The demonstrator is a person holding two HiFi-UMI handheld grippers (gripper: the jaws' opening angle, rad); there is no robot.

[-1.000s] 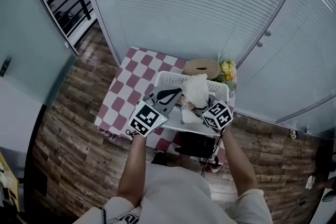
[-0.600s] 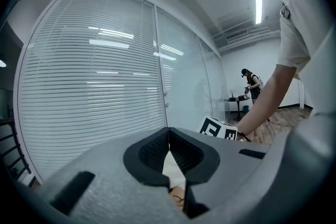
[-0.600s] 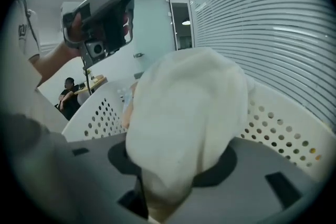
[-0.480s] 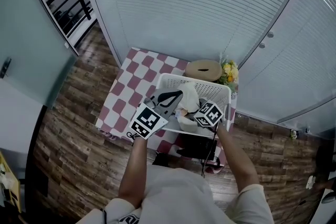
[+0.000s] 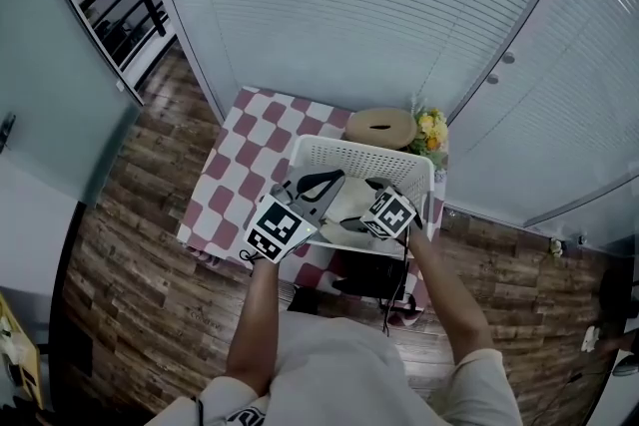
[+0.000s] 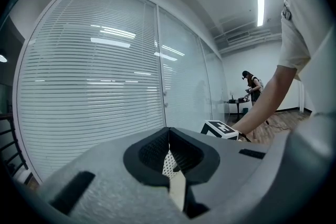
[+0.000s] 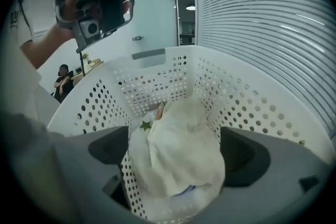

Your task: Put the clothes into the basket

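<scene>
I am looking down on a small table (image 5: pixel 232 167) under a pink and white checked cloth. It is standing on a dark wooden plank floor (image 5: pixel 130 264), close against a curved partition of white slatted blinds (image 5: pixel 349 15). A dark railing (image 5: pixel 130 5) is showing at the far left of the room.

A white perforated basket (image 5: pixel 351 151) is sitting on the right half of the table. Just beyond its far rim a round tan thing (image 5: pixel 384 128) is lying, with a bunch of yellow flowers (image 5: pixel 431 130) beside it. Something dark (image 5: pixel 371 276) is sitting at the table's near edge, and I cannot tell what it is. A person (image 6: pixel 254 86) is standing well off in the background.

I am holding the left gripper (image 6: pixel 169 139) above the basket's near left corner. Its jaws are pressing almost together, with only a thin slit between them and nothing gripped.

I am reaching the right gripper (image 7: pixel 176 155) down inside the basket. Its jaws are opening and are standing wide apart. The cream cloth (image 7: pixel 181 139) is lying bunched between them on the basket floor, and the pads are not pinching it. The basket's holed walls are rising on both sides of the cloth. The raised left gripper is hanging over the left wall, blocking part of the room behind it.
</scene>
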